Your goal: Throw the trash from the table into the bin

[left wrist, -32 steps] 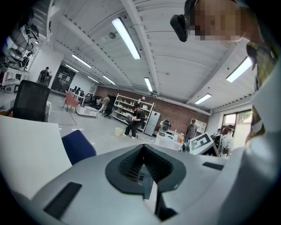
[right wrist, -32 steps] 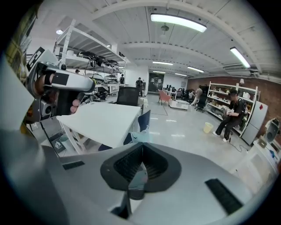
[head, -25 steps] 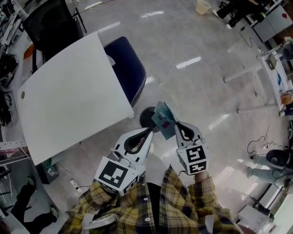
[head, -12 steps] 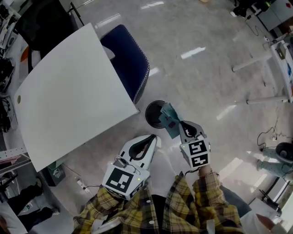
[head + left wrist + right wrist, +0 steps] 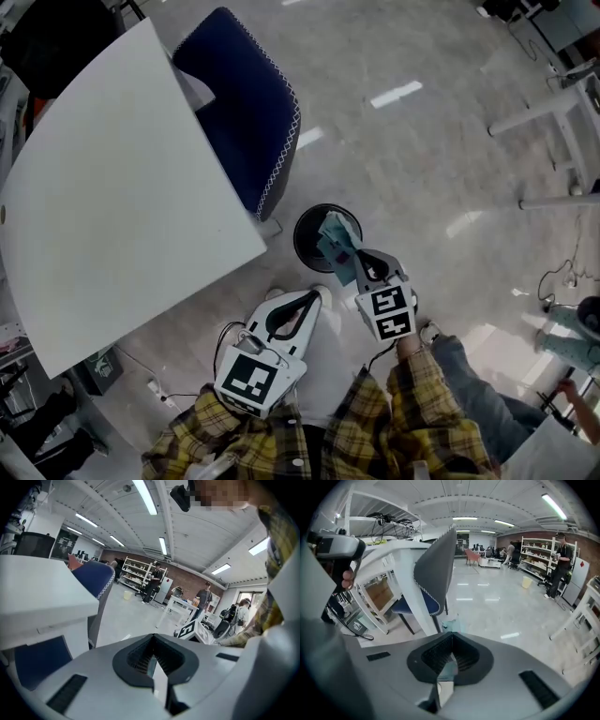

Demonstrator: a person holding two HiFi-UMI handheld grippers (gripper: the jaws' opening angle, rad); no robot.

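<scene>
Trash [image 5: 336, 246], a teal wrapper, hangs right over the black bin [image 5: 305, 234] on the floor, pinched tight in the right tool [image 5: 351, 262]. Left tool [image 5: 312, 298] is closed on nothing, near the counter [image 5: 103, 187].

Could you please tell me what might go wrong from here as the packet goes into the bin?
1. The right tool pinches the flat packet over the right part of the bin, not its middle. Released here, it might drift, clip the rim and land on the floor.
2. The tool grips only the packet's lower edge, so the light packet could cling to a pad when the tool opens.
</scene>
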